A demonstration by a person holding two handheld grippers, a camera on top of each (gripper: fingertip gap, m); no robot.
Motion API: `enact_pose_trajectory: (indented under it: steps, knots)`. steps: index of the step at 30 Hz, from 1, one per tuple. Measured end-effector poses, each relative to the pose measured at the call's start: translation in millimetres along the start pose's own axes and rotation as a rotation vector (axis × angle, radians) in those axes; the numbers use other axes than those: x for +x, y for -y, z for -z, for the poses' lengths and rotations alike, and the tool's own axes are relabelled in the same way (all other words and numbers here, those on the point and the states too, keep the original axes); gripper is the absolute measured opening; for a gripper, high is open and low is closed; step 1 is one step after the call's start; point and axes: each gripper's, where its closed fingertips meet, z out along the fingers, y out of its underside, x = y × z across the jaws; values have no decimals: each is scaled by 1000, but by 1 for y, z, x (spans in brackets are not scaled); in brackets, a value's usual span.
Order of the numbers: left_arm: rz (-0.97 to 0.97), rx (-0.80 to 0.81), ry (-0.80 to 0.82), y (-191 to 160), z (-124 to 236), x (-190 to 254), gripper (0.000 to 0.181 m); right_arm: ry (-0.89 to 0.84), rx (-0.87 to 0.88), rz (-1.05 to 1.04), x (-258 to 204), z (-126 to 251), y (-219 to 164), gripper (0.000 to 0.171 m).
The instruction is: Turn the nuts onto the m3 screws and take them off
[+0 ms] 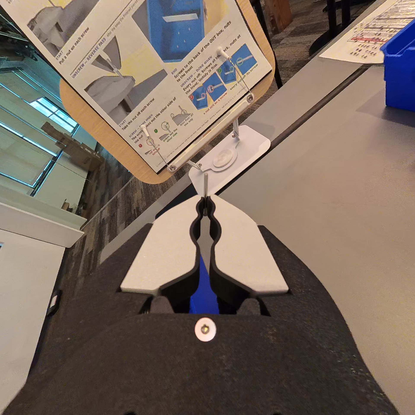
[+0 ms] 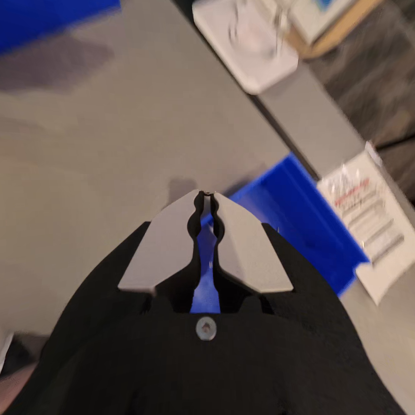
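My left gripper [image 1: 205,198] is shut on a thin silver M3 screw [image 1: 205,186]. The screw's threaded shaft sticks straight out past the fingertips, with no nut on the part that shows. It is held in the air above the grey table [image 1: 325,202]. My right gripper [image 2: 207,193] is shut on a small dark nut [image 2: 207,193] pinched at the very tips. It hovers over the grey table [image 2: 112,134] beside a blue bin [image 2: 292,208]. The right wrist view is blurred by motion.
An instruction sheet on a wooden board [image 1: 157,74] stands on a white metal stand [image 1: 233,155] at the table's far edge. A blue bin [image 1: 399,67] and a printed sheet [image 1: 370,29] lie at the right. A labelled card [image 2: 368,224] lies beside the bin. The left gripper's tips are roughly 30 cm from the right gripper's.
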Motion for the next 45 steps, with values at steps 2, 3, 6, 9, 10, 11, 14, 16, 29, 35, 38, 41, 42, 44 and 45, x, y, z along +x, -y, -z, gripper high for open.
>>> enact_pose_trajectory:
  steps: [2,3,6,9,10,11,14,16,29,35,38,41,42,44,45]
  knots:
    - [16,8,-29,2,1,3,2,-5,-195,-31,7,1,-47,5]
    - [21,7,-38,2,2,5,2,13,-288,-54,8,2,-70,5]
    - [20,5,-51,3,4,6,2,106,-476,-133,4,2,-123,6]
    - [29,16,-73,6,8,8,2,166,-614,-232,5,-1,-161,5]
    - [24,19,-68,7,9,7,2,183,-653,-255,6,-3,-172,5]
    - [19,21,-63,7,9,6,2,193,-692,-273,8,-6,-181,5]
    - [28,23,-90,8,10,10,2,248,-734,-314,10,-18,-196,6]
    - [38,20,-113,7,9,13,2,268,-731,-317,14,-27,-201,6]
    - [69,10,-146,4,10,7,2,370,-607,-317,13,-45,-190,18]
    - [137,52,-218,10,19,3,2,200,-434,-224,32,-18,-155,18]
    - [199,97,-322,19,27,11,2,118,-350,-150,34,-3,-131,18]
    - [237,146,-417,28,36,20,2,61,-257,-66,29,9,-103,18]
    - [246,166,-441,32,39,22,2,53,-218,-41,24,13,-92,18]
    - [272,211,-509,40,47,28,2,41,-118,17,15,20,-66,19]
    - [296,235,-557,44,52,32,2,44,-57,46,9,24,-51,19]
